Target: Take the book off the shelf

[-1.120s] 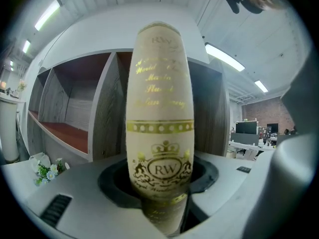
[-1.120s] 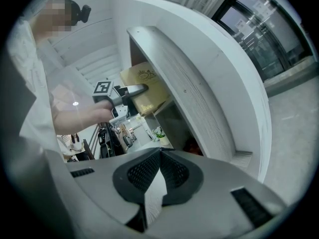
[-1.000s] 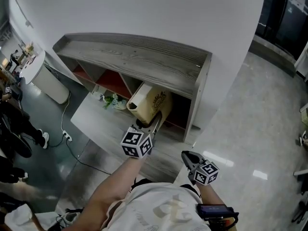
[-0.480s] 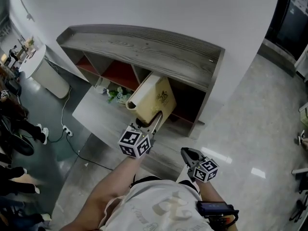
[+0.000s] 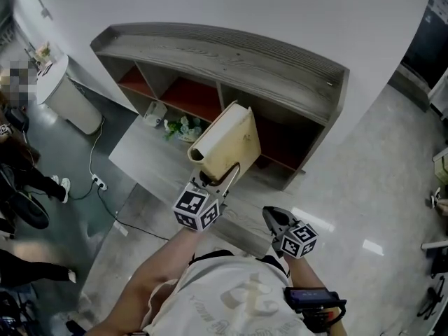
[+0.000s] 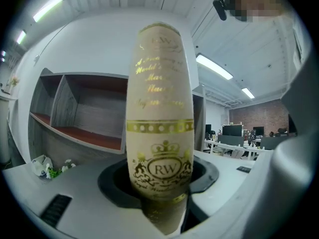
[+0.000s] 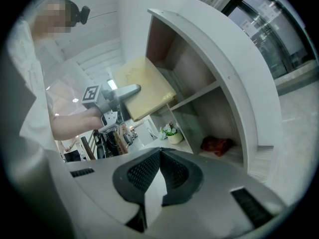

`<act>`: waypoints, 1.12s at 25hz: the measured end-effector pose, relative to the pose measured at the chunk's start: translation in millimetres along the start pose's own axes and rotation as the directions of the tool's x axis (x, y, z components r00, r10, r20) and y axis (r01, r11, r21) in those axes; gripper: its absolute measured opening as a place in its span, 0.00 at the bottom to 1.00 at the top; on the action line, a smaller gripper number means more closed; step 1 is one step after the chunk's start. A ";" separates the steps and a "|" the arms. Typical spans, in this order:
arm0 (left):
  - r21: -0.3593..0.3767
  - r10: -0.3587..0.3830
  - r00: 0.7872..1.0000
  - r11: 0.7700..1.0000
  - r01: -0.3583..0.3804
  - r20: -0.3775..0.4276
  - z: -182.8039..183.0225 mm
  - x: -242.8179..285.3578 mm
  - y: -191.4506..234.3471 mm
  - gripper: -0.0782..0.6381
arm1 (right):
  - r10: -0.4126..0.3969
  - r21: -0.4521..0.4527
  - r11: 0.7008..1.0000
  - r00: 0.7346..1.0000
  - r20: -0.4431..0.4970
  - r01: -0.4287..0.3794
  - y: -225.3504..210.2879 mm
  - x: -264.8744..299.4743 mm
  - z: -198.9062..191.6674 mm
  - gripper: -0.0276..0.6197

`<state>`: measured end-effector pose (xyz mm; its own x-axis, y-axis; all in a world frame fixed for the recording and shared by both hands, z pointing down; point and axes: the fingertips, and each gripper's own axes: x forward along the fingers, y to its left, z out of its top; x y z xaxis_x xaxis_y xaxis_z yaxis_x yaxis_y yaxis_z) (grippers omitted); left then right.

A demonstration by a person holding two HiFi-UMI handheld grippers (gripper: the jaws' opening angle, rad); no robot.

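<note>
Close against the torso: right gripper (image 5: 273,220), jaws pressed together on nothing, parked low and off to the side. Probably kept out of the way, since one hand is doing the carrying.

Just ahead: left gripper (image 5: 218,180), arm stretched forward, jaws clamped on the lower end of the book (image 5: 225,140). Its own view shows the cream spine with gold lettering and a crest rising straight up between the pads. Gripping across the spine should keep the covers shut. Most of the weight sits beyond the grip, though, so the book could lever or slip.

The book is in the air, tilted, clear of the compartments, and over the grey ledge (image 5: 150,163) that runs in front of the shelf (image 5: 231,51). Removal looks essentially done; where to set it down is undecided.

Beyond: the shelf's wood-grain top with red-floored compartments beneath. A small potted plant (image 5: 183,127) stands at the foot of the shelf. The right gripper view shows a red crumpled thing (image 7: 216,145) in one compartment; I cannot identify it. Farthest left, a white bin (image 5: 70,110) stands by the wall.
</note>
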<state>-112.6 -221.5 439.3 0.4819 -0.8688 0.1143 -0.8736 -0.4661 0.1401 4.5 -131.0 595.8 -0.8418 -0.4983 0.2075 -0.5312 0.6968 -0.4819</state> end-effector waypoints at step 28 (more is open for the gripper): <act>-0.059 -0.016 0.994 0.998 0.009 -0.107 -82.5 -103.8 54.8 0.41 | -0.060 -0.070 0.996 0.998 0.010 0.061 56.2 37.6 0.1 0.05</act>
<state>-204.8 -143.0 516.3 0.5000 -0.8384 0.2171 -0.8635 -0.4634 0.1991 -57.0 -110.5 576.4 -0.8073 -0.5446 0.2273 -0.5867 0.6998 -0.4074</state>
